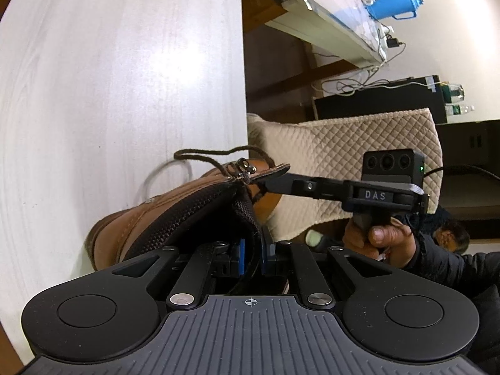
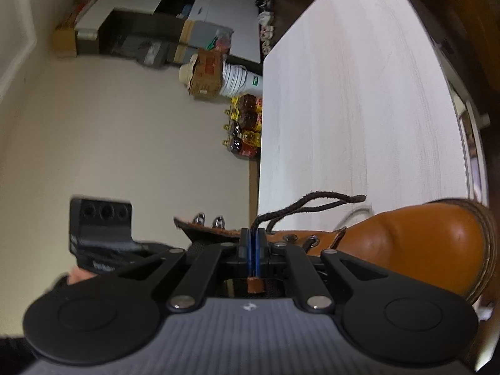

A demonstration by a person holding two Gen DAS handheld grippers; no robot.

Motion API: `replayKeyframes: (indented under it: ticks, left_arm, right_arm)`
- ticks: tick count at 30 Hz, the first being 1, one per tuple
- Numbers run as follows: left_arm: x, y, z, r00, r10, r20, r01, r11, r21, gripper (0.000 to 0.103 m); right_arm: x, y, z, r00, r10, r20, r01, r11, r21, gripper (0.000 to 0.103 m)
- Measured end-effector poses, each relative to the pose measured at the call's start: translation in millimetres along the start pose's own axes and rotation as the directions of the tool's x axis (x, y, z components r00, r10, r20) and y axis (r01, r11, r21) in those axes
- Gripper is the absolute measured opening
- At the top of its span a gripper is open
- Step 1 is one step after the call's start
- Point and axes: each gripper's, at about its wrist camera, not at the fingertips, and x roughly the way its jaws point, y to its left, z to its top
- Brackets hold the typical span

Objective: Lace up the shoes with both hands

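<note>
A brown leather boot (image 2: 415, 243) lies on the white counter (image 2: 359, 93) at its near edge. Its long axis runs along that edge: in the right wrist view the rounded toe points right and the open ankle end points left, overhanging the counter's side. A dark lace (image 2: 312, 203) rises from the eyelet row and arches toward the toe, its free end in the air above the counter.

The right claw (image 2: 252, 247) is fully closed, its blue pads pinching the lace just above the eyelets. In the left wrist view it reaches in from the right, tip at the metal hooks (image 1: 242, 168) on the ankle flap, with a hand (image 1: 375, 237) around its handle.

The left claw (image 1: 253, 250) is narrowly parted, its pads closed on the black mesh tongue (image 1: 200, 206) of the boot.

Beyond the counter stand a quilted chair (image 1: 359, 156) and a blue jug (image 1: 397, 6).
</note>
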Motion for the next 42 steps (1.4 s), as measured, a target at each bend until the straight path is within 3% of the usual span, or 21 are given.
replayKeyframes:
  ticks: [4, 7, 14, 18, 21, 28, 38, 39, 40, 42]
  left_arm:
    - [0, -1, 2, 1.000, 0.002, 0.007, -0.002, 1.000, -0.003, 0.010]
    - [0, -2, 3, 1.000, 0.009, 0.015, -0.009, 1.000, -0.005, 0.009]
    - [1, -2, 5, 1.000, 0.017, 0.018, -0.017, 1.000, 0.000, 0.009]
    - [1, -1, 5, 1.000, 0.016, 0.024, -0.016, 1.000, 0.004, 0.009]
    - [2, -2, 4, 1.000, 0.017, 0.025, -0.017, 1.000, 0.000, 0.009]
    - [2, 2, 4, 1.000, 0.012, 0.027, -0.011, 1.000, -0.021, 0.008]
    - [3, 3, 0, 0.999, 0.017, 0.037, -0.017, 1.000, -0.010, 0.008]
    - [2, 3, 0, 0.999, 0.019, 0.039, -0.019, 1.000, -0.009, 0.008]
    - [2, 4, -1, 0.999, 0.017, 0.042, -0.017, 1.000, -0.010, 0.008]
    - [1, 5, -2, 0.999, 0.011, 0.048, -0.011, 1.000, -0.013, 0.008]
  right_arm:
    - [7, 8, -3, 0.998, -0.056, -0.034, 0.053, 0.995, -0.080, 0.003]
    - [11, 11, -5, 0.997, -0.042, -0.059, 0.036, 0.994, -0.099, 0.003]
    - [16, 22, -8, 0.988, -0.102, -0.114, 0.077, 0.977, -0.201, 0.004]
    - [8, 17, -7, 0.991, -0.095, -0.096, 0.080, 0.987, -0.142, 0.013]
    - [0, 12, -8, 0.993, -0.088, -0.085, 0.080, 0.993, -0.085, 0.014]
    - [10, 12, -16, 0.981, -0.065, -0.181, 0.054, 0.996, -0.069, 0.013]
    - [40, 5, 1, 0.928, -0.019, -0.371, 0.000, 0.999, -0.051, 0.013]
    - [42, 4, 2, 0.925, -0.013, -0.379, -0.005, 0.999, -0.045, 0.011]
    - [43, 3, 1, 0.924, -0.016, -0.382, -0.002, 0.999, -0.047, 0.002]
    - [42, 6, 1, 0.924, -0.034, -0.381, 0.009, 0.998, -0.068, 0.002]
